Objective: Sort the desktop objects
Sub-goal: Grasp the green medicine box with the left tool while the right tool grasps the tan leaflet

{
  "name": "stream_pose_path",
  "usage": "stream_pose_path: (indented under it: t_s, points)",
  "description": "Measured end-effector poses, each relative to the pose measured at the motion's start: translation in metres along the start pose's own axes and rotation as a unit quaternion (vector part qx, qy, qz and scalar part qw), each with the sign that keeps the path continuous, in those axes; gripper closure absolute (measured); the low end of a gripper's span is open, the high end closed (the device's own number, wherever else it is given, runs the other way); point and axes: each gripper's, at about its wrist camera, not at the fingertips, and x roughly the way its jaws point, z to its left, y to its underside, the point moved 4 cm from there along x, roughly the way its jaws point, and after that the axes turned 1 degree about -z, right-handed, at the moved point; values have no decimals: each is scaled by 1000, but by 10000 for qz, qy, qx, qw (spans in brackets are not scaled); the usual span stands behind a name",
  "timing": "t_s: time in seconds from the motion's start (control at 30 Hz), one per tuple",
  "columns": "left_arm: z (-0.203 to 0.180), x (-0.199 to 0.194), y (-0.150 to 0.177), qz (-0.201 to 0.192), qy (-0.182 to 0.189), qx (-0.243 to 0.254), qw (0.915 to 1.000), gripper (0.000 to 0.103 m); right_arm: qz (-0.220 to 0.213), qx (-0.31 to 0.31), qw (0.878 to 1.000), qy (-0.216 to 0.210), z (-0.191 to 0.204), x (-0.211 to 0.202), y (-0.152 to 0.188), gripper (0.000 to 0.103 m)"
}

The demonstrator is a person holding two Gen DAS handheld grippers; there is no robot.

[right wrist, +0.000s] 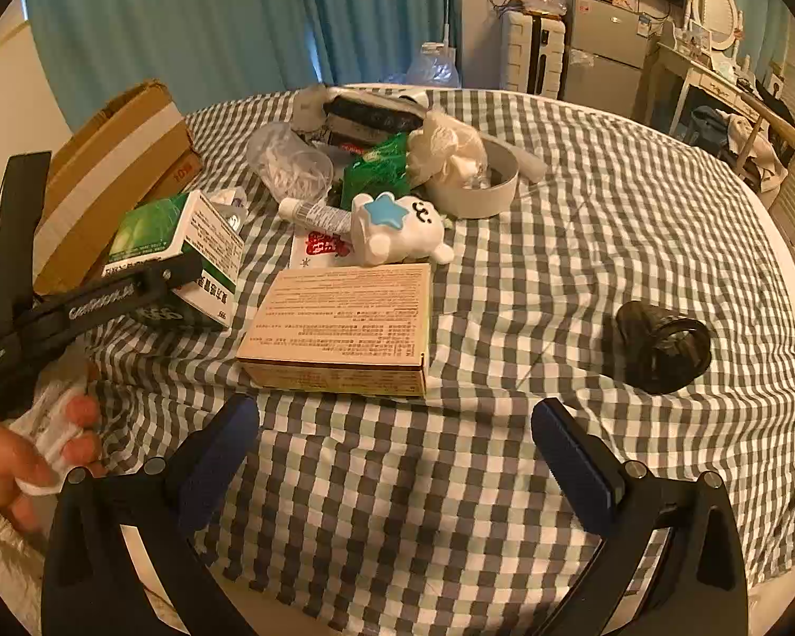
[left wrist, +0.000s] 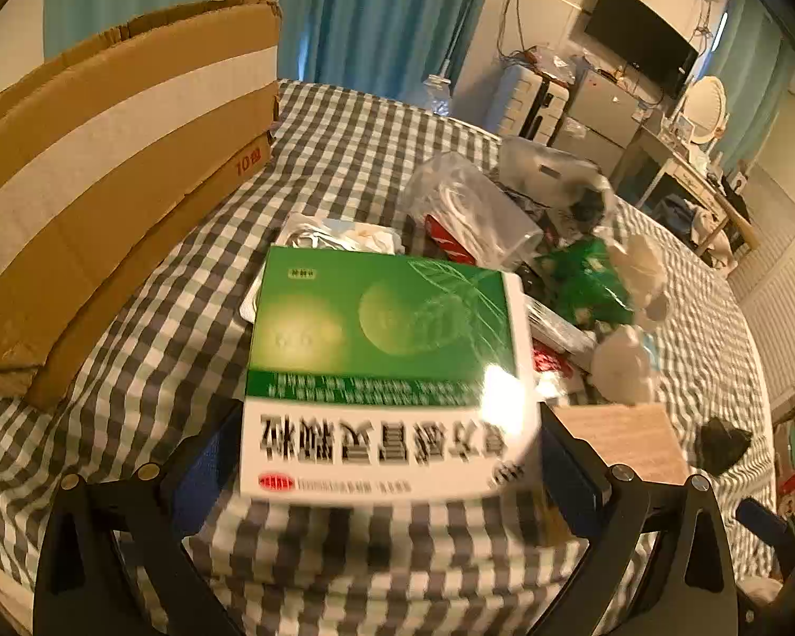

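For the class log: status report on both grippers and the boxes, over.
Left gripper jaws wide, astride the green-and-white medicine box; grip unconfirmed. Right gripper open, empty, short of the tan box. Clutter pile behind; black cylinder apart.

Teal curtains (right wrist: 196,16), wall-mounted television (left wrist: 641,37)

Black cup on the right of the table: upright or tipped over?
Tipped over. The black cup lies on its side on the checked tablecloth, its round mouth facing sideways toward the camera, apart from the pile.
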Motion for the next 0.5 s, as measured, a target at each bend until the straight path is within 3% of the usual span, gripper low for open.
stream_pose_path:
  t_s: [0.2,0.33,0.4,0.47,0.5]
  points:
    - [2,12,-2,109,11,-2,9999,0,103,-279,9991,-299,2,14,-15,0]
    - [3,14,-3,175,-55,169,9997,0,134,-1135,9915,-625,-1,17,-41,0]
    - [2,13,-5,150,-45,187,9997,3,358,-2007,9775,-543,9,24,-51,0]
    - [1,11,-6,117,-112,264,9995,3,653,-2888,9528,-669,25,34,-55,0]
    - [0,12,-7,105,-145,293,9994,3,812,-3391,9340,-778,38,39,-53,0]
